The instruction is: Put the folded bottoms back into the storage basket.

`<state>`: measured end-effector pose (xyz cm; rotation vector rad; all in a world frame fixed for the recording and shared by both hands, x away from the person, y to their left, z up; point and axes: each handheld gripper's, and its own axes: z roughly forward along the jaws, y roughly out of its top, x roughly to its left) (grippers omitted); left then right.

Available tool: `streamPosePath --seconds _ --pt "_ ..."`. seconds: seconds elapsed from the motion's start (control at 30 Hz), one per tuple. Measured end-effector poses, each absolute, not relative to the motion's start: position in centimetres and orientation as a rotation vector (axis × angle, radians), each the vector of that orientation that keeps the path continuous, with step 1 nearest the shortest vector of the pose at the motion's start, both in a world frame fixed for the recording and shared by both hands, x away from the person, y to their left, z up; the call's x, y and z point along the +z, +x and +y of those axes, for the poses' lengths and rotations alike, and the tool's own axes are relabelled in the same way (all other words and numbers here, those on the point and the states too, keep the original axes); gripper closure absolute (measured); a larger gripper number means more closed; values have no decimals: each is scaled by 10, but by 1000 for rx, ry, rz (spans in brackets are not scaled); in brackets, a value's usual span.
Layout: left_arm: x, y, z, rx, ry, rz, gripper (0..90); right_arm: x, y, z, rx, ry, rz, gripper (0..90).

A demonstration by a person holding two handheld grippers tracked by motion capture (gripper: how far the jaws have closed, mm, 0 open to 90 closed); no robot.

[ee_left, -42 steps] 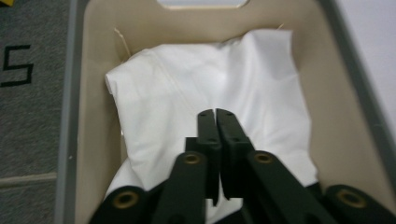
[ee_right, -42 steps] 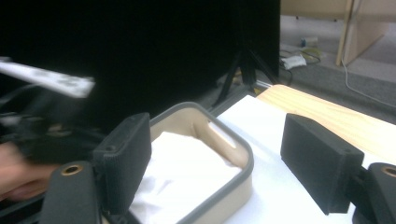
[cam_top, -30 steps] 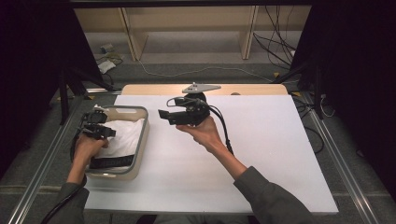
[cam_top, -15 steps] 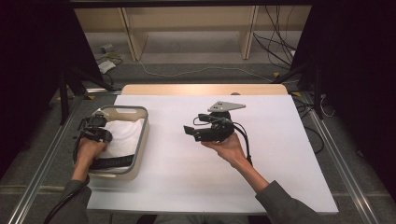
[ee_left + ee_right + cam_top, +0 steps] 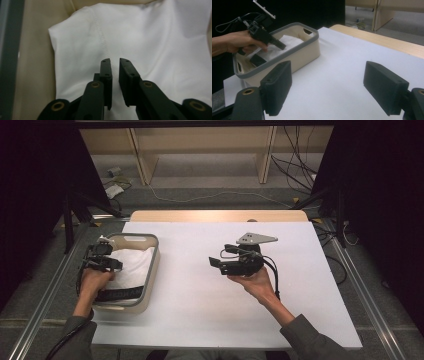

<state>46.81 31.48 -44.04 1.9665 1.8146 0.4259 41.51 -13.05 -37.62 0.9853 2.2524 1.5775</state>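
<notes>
A: Starting at the left, what's there?

B: A bin [image 5: 150, 270] sits at the worktop's [image 5: 310, 320] left edge, with a white cloth [image 5: 150, 45] folded inside and something dark lying along its near end.

A: And the left tongs [image 5: 115, 66]?

B: Angled down over the cloth, jaws nearly together with a thin gap, nothing between them. I'd judge they're placed to pinch a fold near the seam.

A: The right tongs [image 5: 328, 83]?

B: Held over bare worktop mid-table, jaws wide apart, empty, pointing toward the bin; probably parked clear, ready to help.
</notes>
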Motion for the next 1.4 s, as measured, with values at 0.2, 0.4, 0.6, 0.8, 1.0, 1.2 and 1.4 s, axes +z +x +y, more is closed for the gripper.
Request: streamPosePath --seconds 0.2,0.4,0.6,0.8,1.0,1.2,1.4 --pt "-431 465 307 387 1978 1748 610 -380 415 -136 1565 1000 2248 239" --pt "-420 459 291 371 1969 1658 446 -384 413 -141 1558 1010 2236 239" --pt "-412 454 279 398 1954 1594 346 -388 410 -146 1557 1019 2226 239" --pt "-406 446 271 431 1919 1542 283 -390 407 -150 1553 1021 2217 238" --pt "-396 439 258 436 1885 1473 228 -390 405 -157 1563 1028 2194 239" --pt "-392 432 246 410 1848 1409 198 -391 402 -163 1565 1033 2182 236" --pt "-388 425 230 373 1805 1341 186 -393 401 -168 1570 1047 2169 229"
